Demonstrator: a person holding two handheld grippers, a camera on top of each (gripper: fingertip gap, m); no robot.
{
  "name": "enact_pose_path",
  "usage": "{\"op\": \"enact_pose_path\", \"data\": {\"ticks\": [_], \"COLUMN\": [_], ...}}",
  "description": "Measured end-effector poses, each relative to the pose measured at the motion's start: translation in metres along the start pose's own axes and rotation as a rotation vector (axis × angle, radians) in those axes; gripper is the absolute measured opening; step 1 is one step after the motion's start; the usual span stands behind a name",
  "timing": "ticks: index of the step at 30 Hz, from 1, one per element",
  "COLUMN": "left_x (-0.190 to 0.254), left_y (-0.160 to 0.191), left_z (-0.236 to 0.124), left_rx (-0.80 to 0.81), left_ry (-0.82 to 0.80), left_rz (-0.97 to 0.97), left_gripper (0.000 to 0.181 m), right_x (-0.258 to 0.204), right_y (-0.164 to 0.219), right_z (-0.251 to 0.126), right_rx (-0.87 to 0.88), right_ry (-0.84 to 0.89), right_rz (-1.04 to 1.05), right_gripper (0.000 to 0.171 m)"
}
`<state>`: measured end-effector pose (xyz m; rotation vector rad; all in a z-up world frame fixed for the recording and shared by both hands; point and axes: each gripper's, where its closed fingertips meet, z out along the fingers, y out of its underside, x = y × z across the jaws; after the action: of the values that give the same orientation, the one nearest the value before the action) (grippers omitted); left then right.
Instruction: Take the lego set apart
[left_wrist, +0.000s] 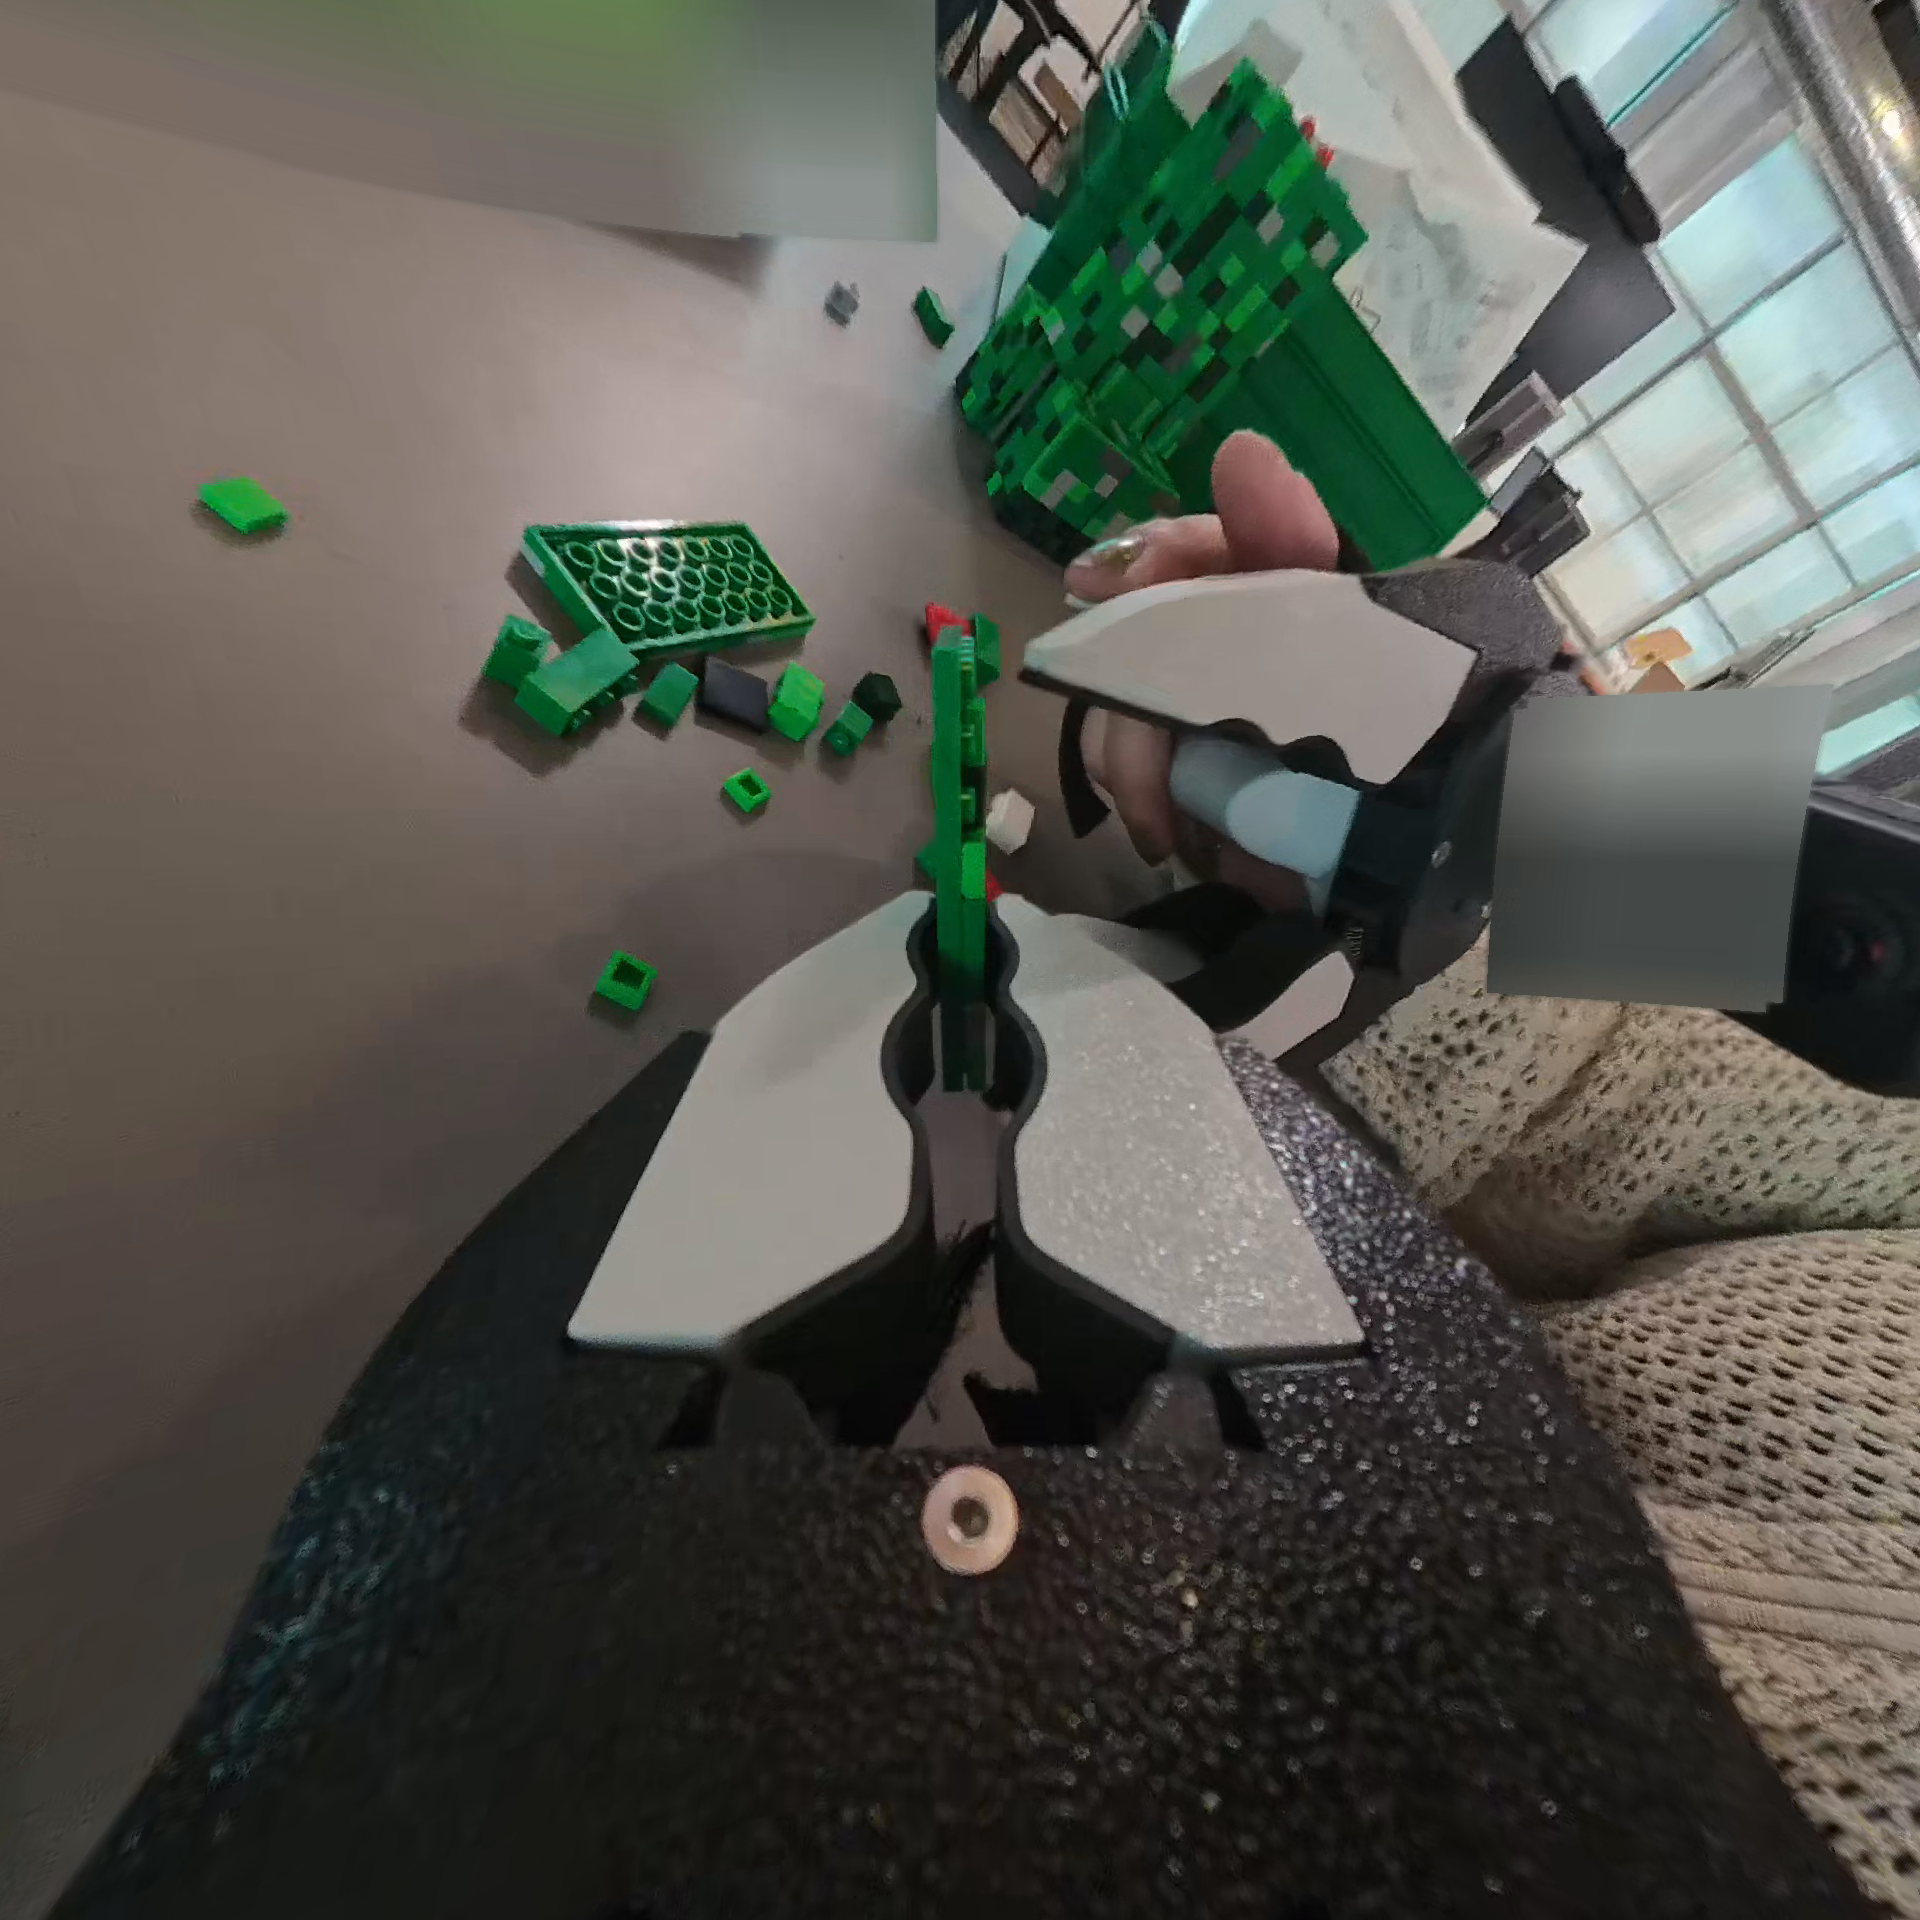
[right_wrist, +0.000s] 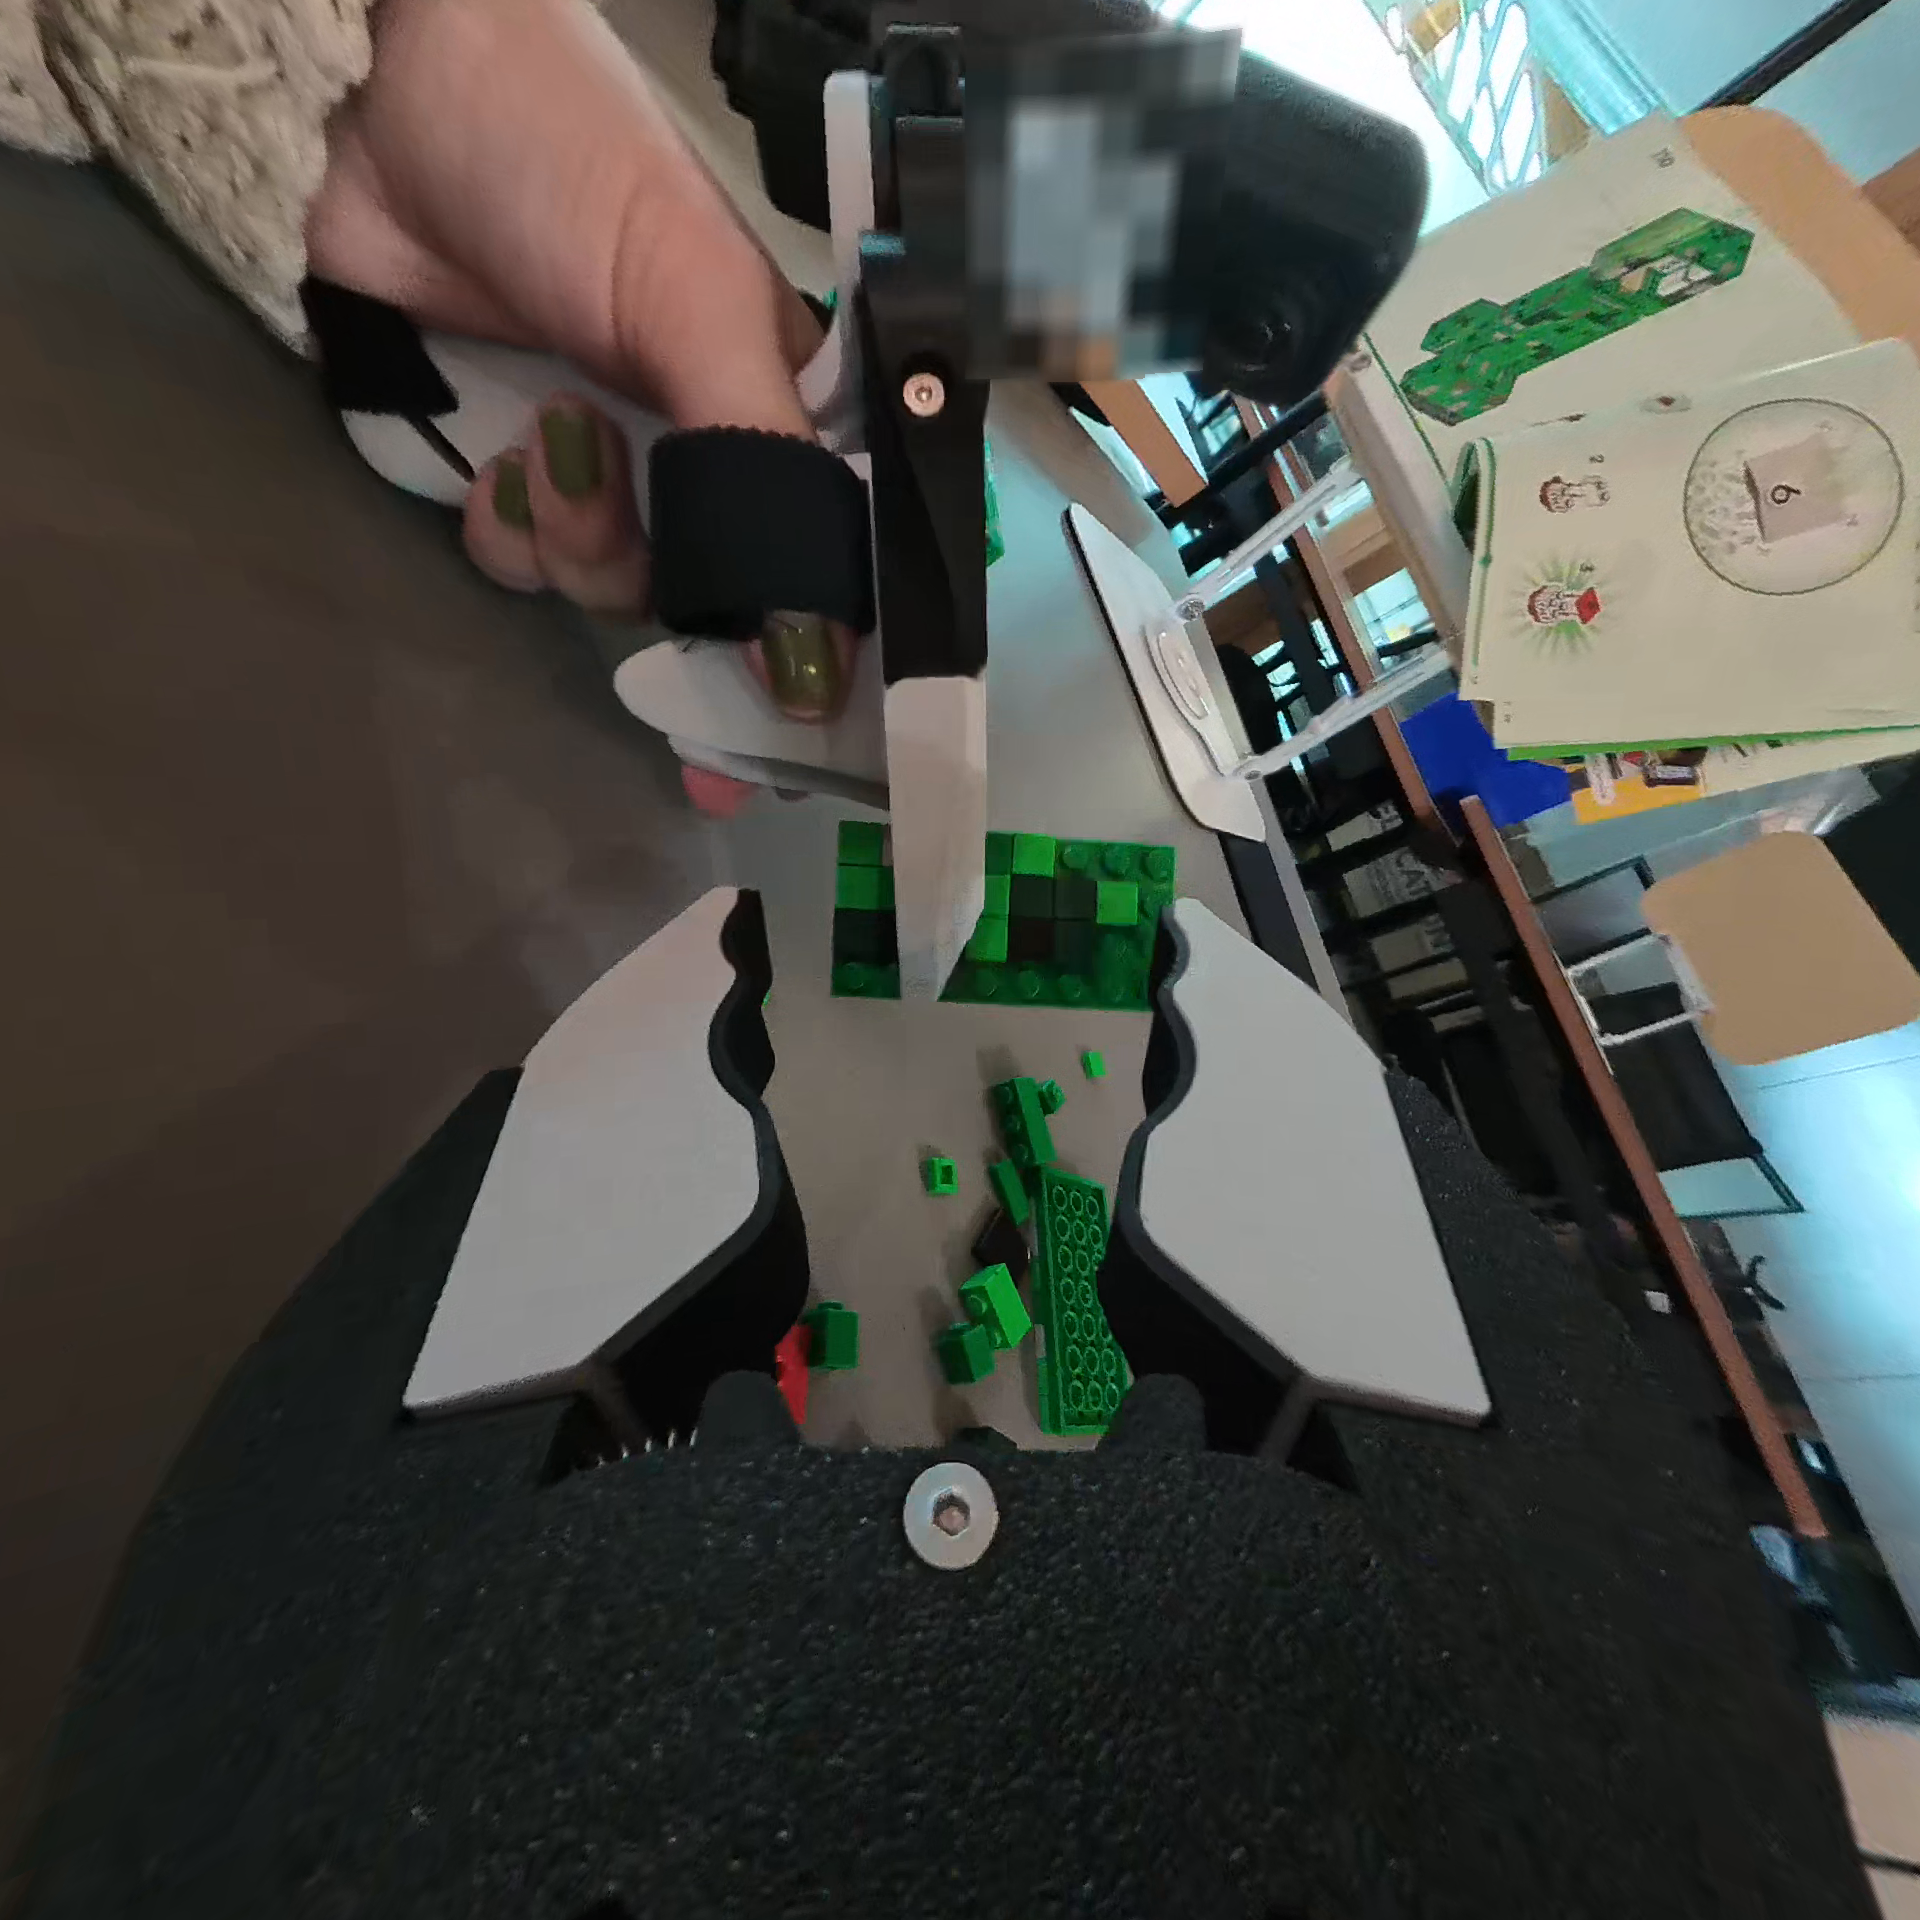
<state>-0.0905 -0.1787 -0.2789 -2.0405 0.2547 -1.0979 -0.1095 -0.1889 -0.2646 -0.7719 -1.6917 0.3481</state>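
The left hand-held gripper (left_wrist: 961, 971) is clamping a green plate (left_wrist: 961, 831) edge-on above the desk (left_wrist: 312, 831). The right hand-held gripper (right_wrist: 956, 1039) is standing wide, gripping nothing, facing that plate. Loose bricks (left_wrist: 675, 686) are lying at the left; the larger build (left_wrist: 1164, 312) is sitting far right.

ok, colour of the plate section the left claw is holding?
Mixed greens with dark squares. The plate section shows best face-on in the right wrist view.
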Motion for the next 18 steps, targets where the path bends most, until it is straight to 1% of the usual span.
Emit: {"op": "enact_pose_path", "data": {"ticks": [2,4,12,18], "left_x": [0.000,-0.001,-0.003,-0.007], "left_y": [0.005,0.009,0.014,0.014], "left_z": [0.004,0.006,0.008,0.008], "left_rx": [-0.035,-0.059,-0.097,-0.092], "left_ry": [-0.016,-0.033,-0.066,-0.078], "left_rz": [0.014,0.022,0.063,0.011], "left_gripper": [0.005,0.006,0.007,0.006], "right_x": [-0.006,-0.004,-0.010,-0.010], "right_y": [0.004,0.008,0.013,0.016], "right_z": [0.004,0.006,0.007,0.009], "right_rx": [-0.030,-0.057,-0.085,-0.135], "right_ry": [-0.018,0.004,-0.072,-0.064], "right_rz": [-0.019,-0.031,0.114,0.098], "right_gripper": [0.067,0.058,0.057,0.057]}}
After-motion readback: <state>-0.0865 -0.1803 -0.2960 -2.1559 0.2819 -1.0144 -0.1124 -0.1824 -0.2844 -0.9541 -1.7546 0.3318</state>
